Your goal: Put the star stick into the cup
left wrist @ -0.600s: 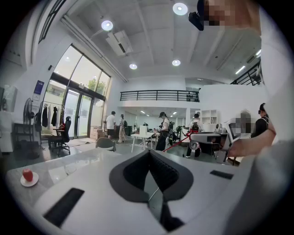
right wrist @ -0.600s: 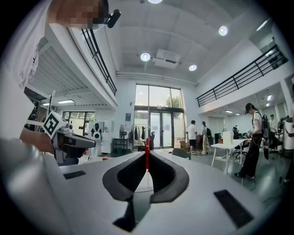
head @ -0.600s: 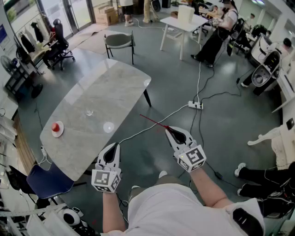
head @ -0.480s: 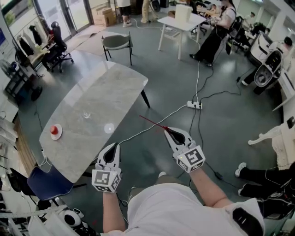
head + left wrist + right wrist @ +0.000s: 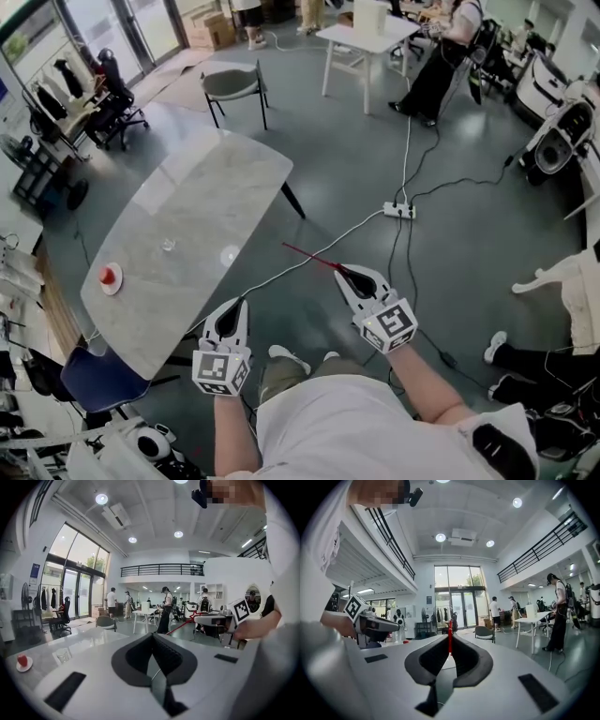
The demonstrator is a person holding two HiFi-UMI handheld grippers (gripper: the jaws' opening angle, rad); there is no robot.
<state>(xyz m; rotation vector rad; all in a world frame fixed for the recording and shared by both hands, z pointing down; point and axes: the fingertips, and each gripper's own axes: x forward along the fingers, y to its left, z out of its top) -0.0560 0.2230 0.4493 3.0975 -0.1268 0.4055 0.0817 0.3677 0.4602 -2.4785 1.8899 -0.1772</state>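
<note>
A thin red star stick (image 5: 312,258) is held in my right gripper (image 5: 344,270), which is shut on its near end; the stick points left and away, over the floor. In the right gripper view the stick (image 5: 450,645) stands upright between the closed jaws. The clear glass cup (image 5: 168,245) stands on the marble table (image 5: 206,187) to the left, well apart from both grippers. My left gripper (image 5: 233,307) hangs near the table's near edge, shut and empty. From the left gripper view the cup (image 5: 61,656) is at lower left and the stick (image 5: 182,624) at right.
A red object on a white plate (image 5: 110,277) sits near the table's left end. A power strip (image 5: 399,211) and white cables cross the grey floor ahead. A chair (image 5: 233,84), a white table (image 5: 366,37) and people stand farther off.
The head view has shifted, so the table and cup sit slightly further left and lower in it. Both grippers keep their pose, and the stick stays in the right one.
</note>
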